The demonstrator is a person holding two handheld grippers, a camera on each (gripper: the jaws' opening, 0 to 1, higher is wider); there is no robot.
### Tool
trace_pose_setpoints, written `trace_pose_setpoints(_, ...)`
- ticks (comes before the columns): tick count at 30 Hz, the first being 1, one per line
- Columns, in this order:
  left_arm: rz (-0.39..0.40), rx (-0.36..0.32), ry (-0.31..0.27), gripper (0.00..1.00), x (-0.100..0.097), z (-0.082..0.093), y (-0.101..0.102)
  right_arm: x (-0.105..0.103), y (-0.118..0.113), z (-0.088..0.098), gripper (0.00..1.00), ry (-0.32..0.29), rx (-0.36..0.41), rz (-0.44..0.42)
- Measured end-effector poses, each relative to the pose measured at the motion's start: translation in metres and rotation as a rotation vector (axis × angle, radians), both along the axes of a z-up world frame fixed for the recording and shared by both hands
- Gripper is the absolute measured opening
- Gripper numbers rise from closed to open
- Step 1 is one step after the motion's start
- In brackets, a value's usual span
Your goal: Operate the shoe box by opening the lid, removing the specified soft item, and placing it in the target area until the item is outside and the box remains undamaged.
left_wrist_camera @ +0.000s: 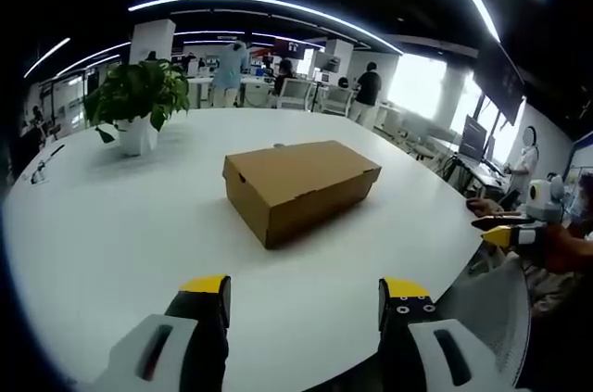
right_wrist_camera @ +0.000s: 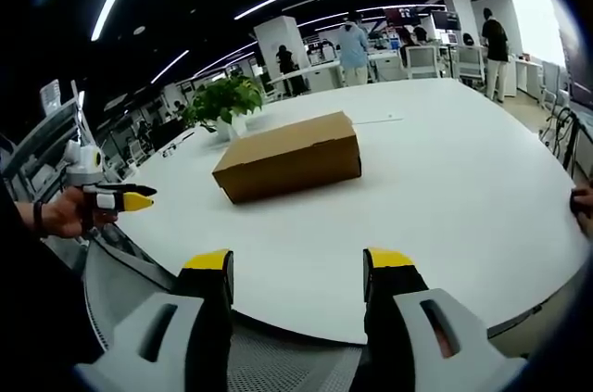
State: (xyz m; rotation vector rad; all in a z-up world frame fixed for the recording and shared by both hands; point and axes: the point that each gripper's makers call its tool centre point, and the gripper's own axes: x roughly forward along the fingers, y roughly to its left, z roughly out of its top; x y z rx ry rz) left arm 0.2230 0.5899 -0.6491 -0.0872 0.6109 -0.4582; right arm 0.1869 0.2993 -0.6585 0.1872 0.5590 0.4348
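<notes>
Left gripper view: left claw [left_wrist_camera: 304, 296] wide open, holding nothing | right claw [right_wrist_camera: 298, 265] same | shoe box [left_wrist_camera: 301, 185] closed on desk [left_wrist_camera: 120, 225]

Seen along the left gripper [left_wrist_camera: 304, 292], jaws parted above the near edge of a white table [left_wrist_camera: 111, 234]: a closed cardboard box [left_wrist_camera: 298, 186] at centre, a potted plant [left_wrist_camera: 137, 100] well apart at far left. Right gripper [left_wrist_camera: 508, 233] at the right edge, hand-held. People [left_wrist_camera: 229, 72] at desks beyond.
</notes>
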Motion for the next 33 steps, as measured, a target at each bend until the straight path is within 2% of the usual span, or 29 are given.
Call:
trace_pose_setpoints(10, -0.012, 0.006, 0.006, 0.66, 0.004, -0.001, -0.004, 0.016, 0.001, 0.006, 0.53, -0.01, -0.001, 0.012)
trace_pose_setpoints(16, -0.013, 0.005, 0.004, 0.66, 0.014, -0.001, -0.004, 0.029, 0.001, 0.008, 0.53, -0.014, -0.01, 0.03)
trace_pose_setpoints(24, -0.009, 0.01, 0.0, 0.66, 0.032, -0.001, 0.0, 0.057, -0.001, 0.011, 0.53, -0.019, -0.02, 0.05)
trace_pose_setpoints(33, -0.02, 0.02, -0.003, 0.66, 0.06, -0.005, 0.001, 0.099, 0.002, 0.017, 0.52, -0.036, -0.023, 0.086)
